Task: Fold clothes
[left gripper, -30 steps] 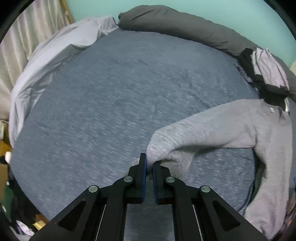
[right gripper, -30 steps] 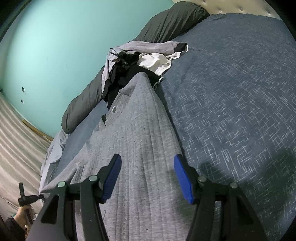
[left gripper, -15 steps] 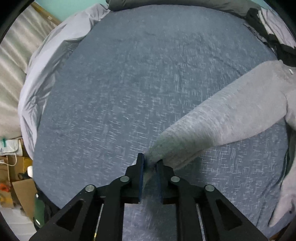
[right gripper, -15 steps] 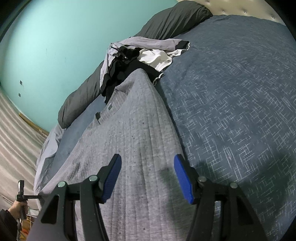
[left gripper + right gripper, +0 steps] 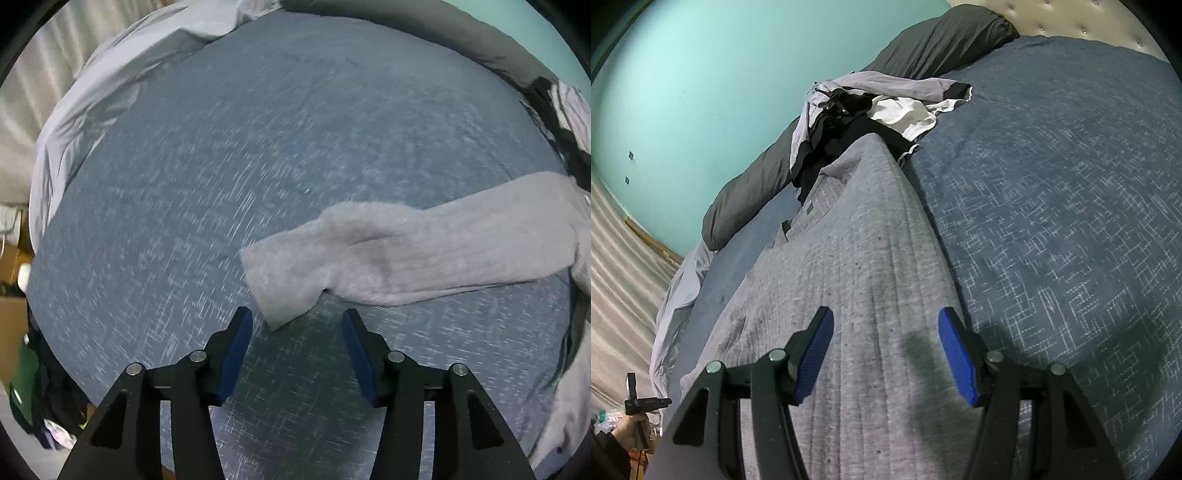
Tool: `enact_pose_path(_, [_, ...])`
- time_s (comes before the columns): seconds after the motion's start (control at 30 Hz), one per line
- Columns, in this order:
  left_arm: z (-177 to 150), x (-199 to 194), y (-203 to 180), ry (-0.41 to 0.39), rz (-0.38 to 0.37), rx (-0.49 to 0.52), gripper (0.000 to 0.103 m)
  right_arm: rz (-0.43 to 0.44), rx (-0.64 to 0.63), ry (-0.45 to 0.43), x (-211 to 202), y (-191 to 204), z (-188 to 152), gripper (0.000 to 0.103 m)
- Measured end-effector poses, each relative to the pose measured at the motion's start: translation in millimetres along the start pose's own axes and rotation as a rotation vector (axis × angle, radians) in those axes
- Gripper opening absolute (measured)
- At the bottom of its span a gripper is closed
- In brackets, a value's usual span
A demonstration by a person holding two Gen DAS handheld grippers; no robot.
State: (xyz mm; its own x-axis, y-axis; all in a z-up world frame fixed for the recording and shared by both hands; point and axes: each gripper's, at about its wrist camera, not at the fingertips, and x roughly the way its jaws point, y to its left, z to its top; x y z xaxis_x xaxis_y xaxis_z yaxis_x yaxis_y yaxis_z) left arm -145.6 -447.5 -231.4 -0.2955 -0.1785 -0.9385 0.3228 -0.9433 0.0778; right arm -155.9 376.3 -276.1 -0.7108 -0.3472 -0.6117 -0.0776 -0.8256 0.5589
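The left wrist view looks steeply down on the blue-grey bed cover [image 5: 258,166], where one sleeve [image 5: 388,258] of the grey sweater lies flat, stretched from the right side toward the middle of the bed. Its cuff [image 5: 280,291] sits just ahead of the left tongs [image 5: 297,330], whose jaws stand apart with nothing pinched between them. Along the far edge of the bed this view shows a pale grey sheet [image 5: 92,96] bunched up, which the other view catches only as a strip.

The right wrist view shows what the left cannot: the body of the grey sweater [image 5: 857,266] spread lengthwise toward the dark pillows [image 5: 938,40] at the head of the bed, with a pile of clothes [image 5: 871,107], black, white and lilac, lying at its far end. The right tongs [image 5: 886,332] hover open over the sweater's ribbed cloth, gripping nothing. At the lower left corner of this view a hand [image 5: 628,432] holds the other tool beyond the bed's edge.

A second ago the left tongs were clamped on the cuff, held above the cover; their jaws have just been opening, and the cuff now lies released on the bed. The right tongs are as they were.
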Motion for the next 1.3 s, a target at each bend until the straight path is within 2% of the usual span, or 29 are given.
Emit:
enact_pose_path(0.23, [-9.5,33.3,30.6,-0.061,-0.053,-0.18,0.058,-0.016,-0.016,-0.005,-1.7,2.1,-1.2,0.06])
enact_pose_path(0.4, [-7.7,55.6,41.6,-0.062,-0.116,-0.256,0.058,-0.038,-0.051,0.008,4.6,7.1,-3.5,0.06])
enact_pose_path(0.43, [-7.5,57.5,40.7,-0.068,-0.114,-0.25,0.054,-0.041,-0.056,0.012,6.2,7.9,-4.2,0.06])
enact_pose_path(0.47, [-7.2,57.8,38.6,-0.076,-0.113,-0.238,0.036,-0.044,-0.061,0.016,7.6,8.3,-5.0,0.06])
enact_pose_path(0.53, [-6.5,55.7,34.3,-0.087,-0.111,-0.212,0.009,-0.048,-0.067,0.024,10.3,9.1,-6.6,0.06])
enact_pose_path(0.57, [-6.2,53.2,32.3,-0.09,-0.109,-0.199,0.008,-0.05,-0.068,0.028,11.5,9.3,-7.4,0.06])
enact_pose_path(0.67, [-3.4,35.4,33.5,-0.103,-0.082,-0.171,0.007,-0.044,-0.064,0.034,12.0,9.0,-9.5,0.06])
enact_pose_path(0.83, [-4.2,-0.7,62.0,-0.089,-0.092,-0.218,0.006,-0.021,-0.047,0.02,5.6,8.6,-8.2,0.06])
enact_pose_path(1.0, [-12.2,15.3,64.4,0.01,-0.092,-0.252,0.008,-0.005,-0.041,0.016,2.1,10.5,-8.2,0.06])
enact_pose_path(1.1, [-17.9,26.8,54.5,0.026,-0.021,-0.232,0.009,0.002,-0.045,0.009,-1.5,11.3,-7.5,0.06])
enact_pose_path(1.17, [-21.6,32.5,47.1,0.039,0.021,-0.211,0.015,0.004,-0.037,0.003,-3.1,9.8,-5.8,0.06])
enact_pose_path(1.3, [-20.6,9.3,31.5,-0.048,0.046,-0.19,0.019,0.009,-0.012,-0.002,-4.7,5.0,-1.9,0.06])
